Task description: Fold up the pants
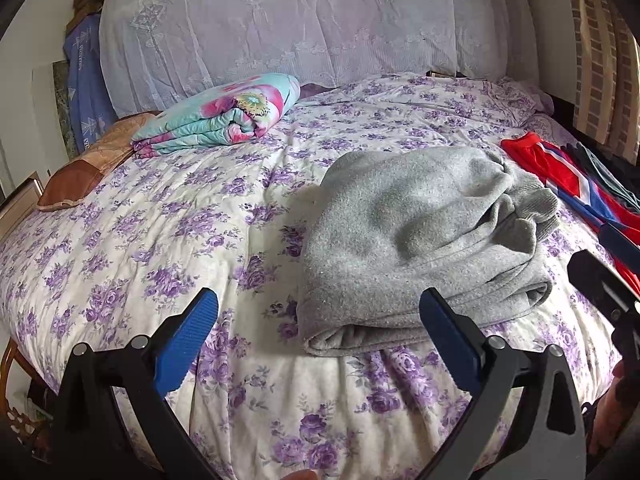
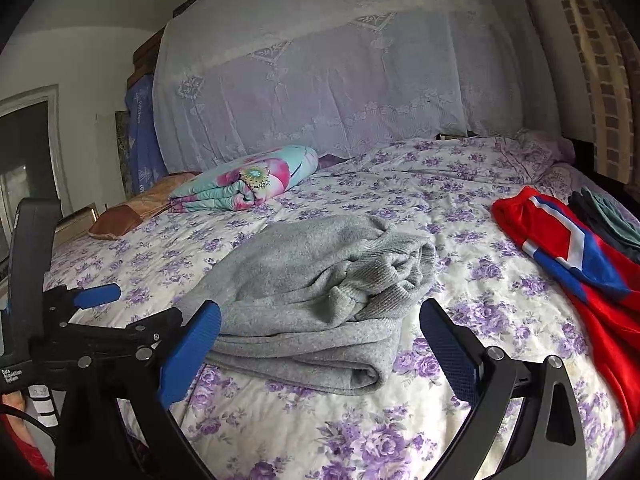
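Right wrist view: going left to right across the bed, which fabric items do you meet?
Brown pillow → folded floral quilt → folded grey pants → red and blue garment → dark green garment at the right edge.

Pants [image 1: 420, 240] mid-bed [image 1: 160, 240]; quilt [image 1: 224, 116] behind-left, other clothes [image 1: 560, 176] to right.

grey pants [image 1: 416, 236] | folded, rumpled bundle | lying on bed, cuffs on top
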A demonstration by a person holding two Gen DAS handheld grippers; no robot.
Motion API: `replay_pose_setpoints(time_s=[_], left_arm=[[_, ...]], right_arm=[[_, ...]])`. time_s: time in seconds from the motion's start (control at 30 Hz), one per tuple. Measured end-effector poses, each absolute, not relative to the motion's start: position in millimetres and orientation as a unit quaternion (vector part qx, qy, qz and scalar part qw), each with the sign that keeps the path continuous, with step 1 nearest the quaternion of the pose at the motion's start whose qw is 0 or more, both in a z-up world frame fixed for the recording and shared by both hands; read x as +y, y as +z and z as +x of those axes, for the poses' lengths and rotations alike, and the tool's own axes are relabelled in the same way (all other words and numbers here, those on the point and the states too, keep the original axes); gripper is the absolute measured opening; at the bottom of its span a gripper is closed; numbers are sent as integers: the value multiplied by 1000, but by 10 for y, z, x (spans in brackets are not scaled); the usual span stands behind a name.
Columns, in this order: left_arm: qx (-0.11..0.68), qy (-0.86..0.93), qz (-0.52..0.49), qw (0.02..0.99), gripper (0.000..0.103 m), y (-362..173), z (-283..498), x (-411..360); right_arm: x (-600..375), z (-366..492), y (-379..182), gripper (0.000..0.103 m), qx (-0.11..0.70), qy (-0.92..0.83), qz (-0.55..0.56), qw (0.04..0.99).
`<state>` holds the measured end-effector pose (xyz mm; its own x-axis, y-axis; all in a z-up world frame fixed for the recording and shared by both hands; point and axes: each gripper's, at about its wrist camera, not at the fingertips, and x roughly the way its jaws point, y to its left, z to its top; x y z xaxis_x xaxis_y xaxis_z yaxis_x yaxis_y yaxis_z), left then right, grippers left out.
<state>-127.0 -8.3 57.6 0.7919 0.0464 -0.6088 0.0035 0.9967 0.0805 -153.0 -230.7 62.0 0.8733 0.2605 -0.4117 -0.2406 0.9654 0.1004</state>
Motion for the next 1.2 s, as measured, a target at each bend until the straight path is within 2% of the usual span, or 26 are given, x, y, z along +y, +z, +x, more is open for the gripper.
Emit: replay_pose_setpoints(time_s=[0.47,1.2], left_arm=[[338,8,38,940,98,495,-1260,-122],[350,-15,38,936,98,442,-1271,-215]], right_arm=[[-2373,-1451,506,100,245,128,40,960],[-2444,-1443,492,100,249,125,45,959]])
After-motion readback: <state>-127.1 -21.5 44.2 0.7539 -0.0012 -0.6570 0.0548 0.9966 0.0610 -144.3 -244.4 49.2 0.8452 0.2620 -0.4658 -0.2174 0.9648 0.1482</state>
